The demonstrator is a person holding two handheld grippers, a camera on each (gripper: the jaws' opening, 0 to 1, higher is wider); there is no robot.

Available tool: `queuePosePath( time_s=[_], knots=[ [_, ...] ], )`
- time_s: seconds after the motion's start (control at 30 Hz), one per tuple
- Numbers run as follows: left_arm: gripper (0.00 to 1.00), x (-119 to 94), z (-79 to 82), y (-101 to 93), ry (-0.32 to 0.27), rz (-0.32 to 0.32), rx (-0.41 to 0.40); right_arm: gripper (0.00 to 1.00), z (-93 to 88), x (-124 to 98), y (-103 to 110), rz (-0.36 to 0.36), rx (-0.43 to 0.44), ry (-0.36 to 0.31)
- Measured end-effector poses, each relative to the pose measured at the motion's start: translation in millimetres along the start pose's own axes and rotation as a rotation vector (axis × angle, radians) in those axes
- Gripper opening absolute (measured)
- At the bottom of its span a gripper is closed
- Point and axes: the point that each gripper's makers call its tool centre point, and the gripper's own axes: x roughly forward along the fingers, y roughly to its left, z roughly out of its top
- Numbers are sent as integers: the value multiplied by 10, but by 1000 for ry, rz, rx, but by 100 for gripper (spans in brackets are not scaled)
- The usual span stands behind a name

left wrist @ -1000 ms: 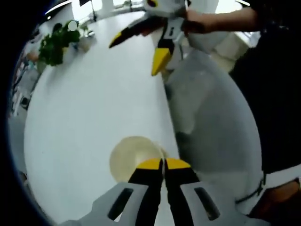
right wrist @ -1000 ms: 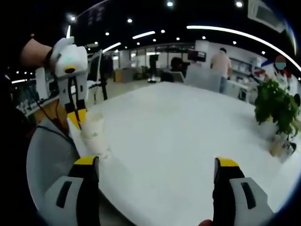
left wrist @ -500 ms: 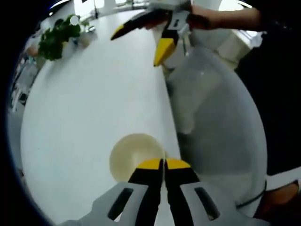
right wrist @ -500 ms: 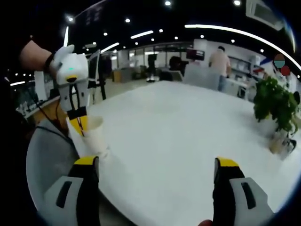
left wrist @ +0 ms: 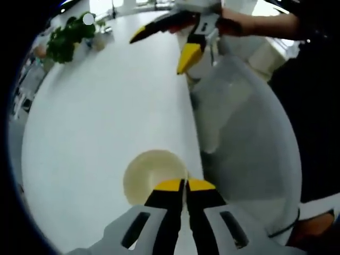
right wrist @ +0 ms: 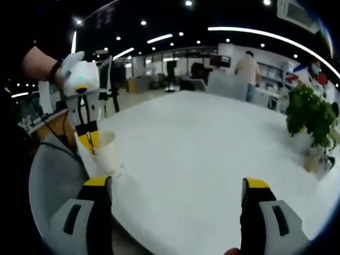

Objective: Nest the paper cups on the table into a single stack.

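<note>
The left gripper (right wrist: 89, 142) has come down with its paper cup (right wrist: 108, 151): a second ago the cup's rim sat higher above the white table (right wrist: 202, 159), now the cup is lower and nearer the right gripper (right wrist: 175, 186). In the left gripper view the right gripper (left wrist: 175, 45) has drifted slightly further off.

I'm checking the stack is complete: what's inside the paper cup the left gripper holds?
In the left gripper view, the paper cup shows a bare cream interior. The left gripper, jaws shut on its rim, covers the near edge. Whether other cups nest beneath is hidden.
</note>
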Motion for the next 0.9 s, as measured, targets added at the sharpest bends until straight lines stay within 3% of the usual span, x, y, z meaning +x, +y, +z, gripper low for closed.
queuePosePath(
  time_s=[0.1, 0.33, 0.57, 0.7, 0.9],
  knots=[
    [0, -6, -4, -7, 13, 9, 59, 100, -4, -8, -14, -2, 1, -1],
    [8, -15, 15, 1, 8, 27, 87, 99, -3, -19, -17, -2, -1, -7],
    [12, -38, 15, -56, 27, 14, 59, 99, -8, -18, 5, 5, -1, -9],
    [19, -43, 15, -106, 8, -12, 13, 99, 6, -21, 11, 8, -6, -12],
    [22, -30, -84, -165, 47, -11, 38, 99, 21, -27, 17, 12, -12, -15]
  ],
)
